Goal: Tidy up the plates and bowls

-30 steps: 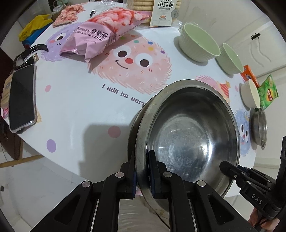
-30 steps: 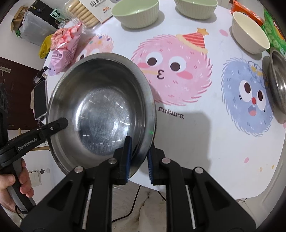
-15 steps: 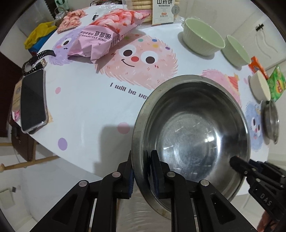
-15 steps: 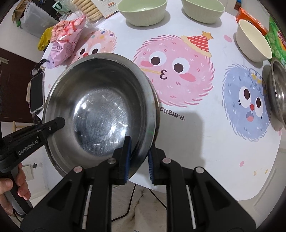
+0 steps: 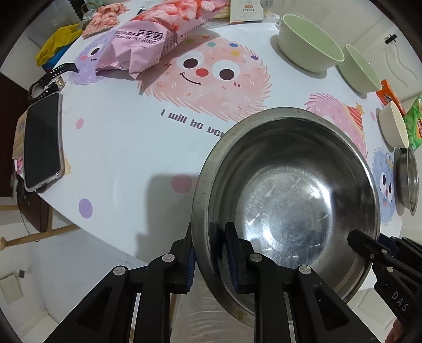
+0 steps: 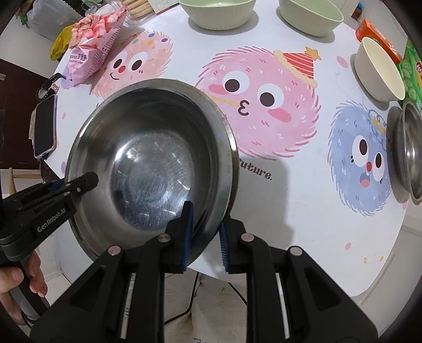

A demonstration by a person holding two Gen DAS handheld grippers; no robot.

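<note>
A large steel bowl (image 5: pixel 287 195) is held in the air over the table's near edge. My left gripper (image 5: pixel 211 253) is shut on its left rim. My right gripper (image 6: pixel 205 232) is shut on its right rim, and the bowl (image 6: pixel 153 163) fills the left of the right wrist view. Two green bowls (image 5: pixel 308 42) (image 5: pixel 358 71) and a cream bowl (image 5: pixel 394 126) stand at the far right. A small steel bowl (image 6: pixel 408 147) sits at the right edge.
On the cartoon-print tablecloth (image 5: pixel 126 137) lie a pink snack bag (image 5: pixel 147 39), a phone (image 5: pixel 42 139) and a watch (image 5: pixel 50 81) at the left. Orange and green snack packs (image 6: pixel 379 39) lie at the far right. A biscuit box (image 5: pixel 245 10) stands at the back.
Both grippers have carried the large steel bowl a little back toward the table's near edge and higher. Both grips are unchanged.
</note>
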